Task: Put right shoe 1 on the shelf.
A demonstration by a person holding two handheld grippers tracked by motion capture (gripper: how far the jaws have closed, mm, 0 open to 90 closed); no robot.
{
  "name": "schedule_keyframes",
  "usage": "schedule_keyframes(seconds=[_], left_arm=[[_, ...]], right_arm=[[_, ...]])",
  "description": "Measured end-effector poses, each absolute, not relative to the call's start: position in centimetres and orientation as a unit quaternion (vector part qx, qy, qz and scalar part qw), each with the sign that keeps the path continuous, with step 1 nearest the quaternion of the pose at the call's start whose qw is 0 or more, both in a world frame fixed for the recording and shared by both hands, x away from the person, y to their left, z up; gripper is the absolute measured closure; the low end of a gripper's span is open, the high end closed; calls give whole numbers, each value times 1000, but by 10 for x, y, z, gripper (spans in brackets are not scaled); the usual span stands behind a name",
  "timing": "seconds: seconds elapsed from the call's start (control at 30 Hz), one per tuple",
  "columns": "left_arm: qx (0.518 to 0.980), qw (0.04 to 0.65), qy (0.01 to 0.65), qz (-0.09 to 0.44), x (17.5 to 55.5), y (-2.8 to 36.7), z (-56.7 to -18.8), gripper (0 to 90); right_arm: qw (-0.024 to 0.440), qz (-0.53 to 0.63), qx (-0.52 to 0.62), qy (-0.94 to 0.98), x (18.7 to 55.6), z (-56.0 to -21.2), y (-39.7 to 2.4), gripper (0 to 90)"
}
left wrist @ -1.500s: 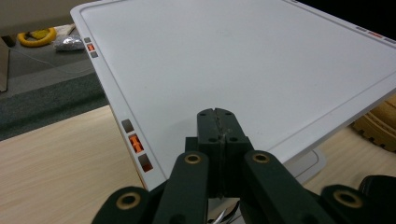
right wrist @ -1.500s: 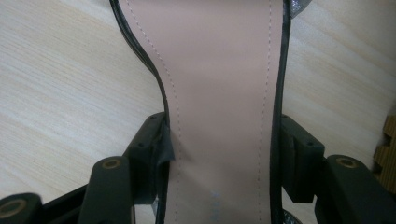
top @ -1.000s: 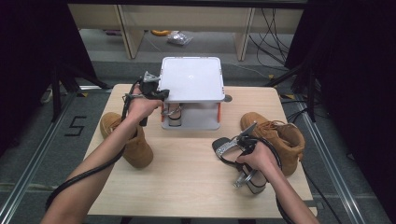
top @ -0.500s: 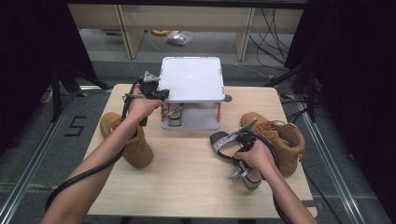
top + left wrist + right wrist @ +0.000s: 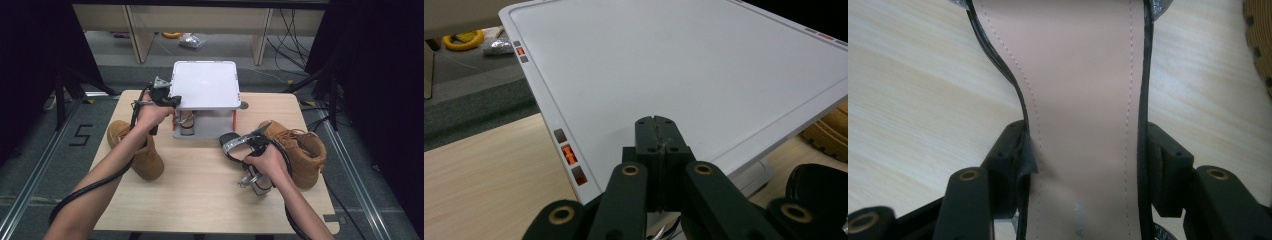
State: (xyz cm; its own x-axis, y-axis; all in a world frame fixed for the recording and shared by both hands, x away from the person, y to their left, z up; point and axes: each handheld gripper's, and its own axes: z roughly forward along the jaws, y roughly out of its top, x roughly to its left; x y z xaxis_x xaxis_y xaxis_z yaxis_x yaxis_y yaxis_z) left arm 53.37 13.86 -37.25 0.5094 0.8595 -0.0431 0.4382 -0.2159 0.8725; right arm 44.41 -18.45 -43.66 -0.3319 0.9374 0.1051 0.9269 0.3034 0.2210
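Sandal (image 5: pixel 235 145), a dark high-heeled one with a tan insole, is sitting pinched across its sole in the right gripper (image 5: pixel 1083 155), just above the worktop (image 5: pixel 200 190) beside a tan boot (image 5: pixel 300 150). Farther off, the left gripper (image 5: pixel 656 131), fingers pressed together on nothing, is resting at the white rack's (image 5: pixel 206 84) top. Placing the sandal is, I judge, not yet done.

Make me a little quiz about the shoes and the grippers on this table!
1. True or false: the left gripper is shut, with nothing between its jaws.
2. What does the right gripper hold: a boot, a sandal or the rack's white top?
3. How many tan boots are on the table?

Key
1. True.
2. A sandal.
3. Two: the left boot and the right boot, either side of the rack.
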Motion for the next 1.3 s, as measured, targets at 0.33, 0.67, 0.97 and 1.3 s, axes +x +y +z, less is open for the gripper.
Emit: schedule_keyframes(seconds=[0.33,0.67,0.97,1.3], left_arm=[[744,449,436,234,534,139,-373,896],[746,445,437,234,533,139,-372,896],[744,448,436,235,534,139,-372,896],[746,446,436,232,534,139,-372,896]], right_arm=[[21,140,594,792,453,-432,-165,445],[33,153,596,787,463,-428,-147,445],[42,167,595,785,469,-431,-138,446],[37,173,608,774,475,-432,-129,445]])
